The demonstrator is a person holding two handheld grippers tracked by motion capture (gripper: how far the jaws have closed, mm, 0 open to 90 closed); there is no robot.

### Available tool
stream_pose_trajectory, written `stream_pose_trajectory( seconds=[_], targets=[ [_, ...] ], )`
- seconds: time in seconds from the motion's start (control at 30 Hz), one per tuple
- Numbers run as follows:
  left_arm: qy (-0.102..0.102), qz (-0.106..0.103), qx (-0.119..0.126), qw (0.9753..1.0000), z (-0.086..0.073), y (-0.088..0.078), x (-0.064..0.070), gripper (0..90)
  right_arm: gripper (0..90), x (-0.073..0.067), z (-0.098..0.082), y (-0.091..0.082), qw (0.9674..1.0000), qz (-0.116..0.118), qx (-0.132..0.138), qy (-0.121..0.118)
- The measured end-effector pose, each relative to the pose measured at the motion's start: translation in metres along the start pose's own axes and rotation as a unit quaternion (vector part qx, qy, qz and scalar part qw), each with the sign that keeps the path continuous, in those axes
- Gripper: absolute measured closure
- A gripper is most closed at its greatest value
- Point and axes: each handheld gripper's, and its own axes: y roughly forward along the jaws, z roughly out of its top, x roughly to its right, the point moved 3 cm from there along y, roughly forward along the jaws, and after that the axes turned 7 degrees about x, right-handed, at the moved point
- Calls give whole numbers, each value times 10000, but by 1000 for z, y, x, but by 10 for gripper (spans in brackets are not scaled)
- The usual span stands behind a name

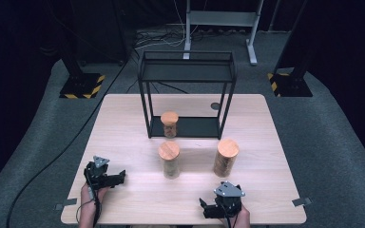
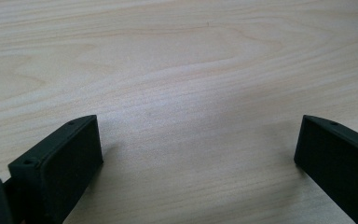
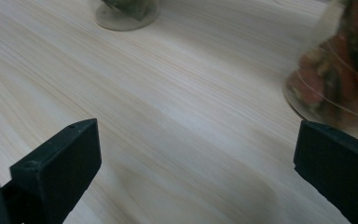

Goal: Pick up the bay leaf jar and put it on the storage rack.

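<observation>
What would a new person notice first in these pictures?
Probably the black wire shelf at the far middle of the table, with one cork-lidded jar on its bottom tray. Two more such jars stand in front of it, the middle jar and the right jar. Near the front edge, the left tool and right tool wait open.

Two clear glass jars with round wooden lids stand upright in front of the black metal shelf frame (image 1: 187, 92): the shorter jar (image 1: 169, 160) front-left, the taller jar (image 1: 225, 157) front-right, well apart.
</observation>
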Motion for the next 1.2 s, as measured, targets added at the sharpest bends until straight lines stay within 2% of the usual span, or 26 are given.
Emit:
stream_pose_trajectory(
  seconds=[0.2,0.53,0.8,1.2],
  targets=[
    [-3,3,0,10000,0,0,0,1,0,-16,22,13,9994,229,236,-112],
    [-2,1,0,10000,0,0,0,1,0,-31,53,36,9972,507,500,-246],
    [-4,3,0,10000,0,0,0,1,1,-37,77,50,9945,614,774,-340],
    [-7,6,-2,10000,0,0,0,1,6,-38,106,66,9896,701,1228,-283]
  ],
)
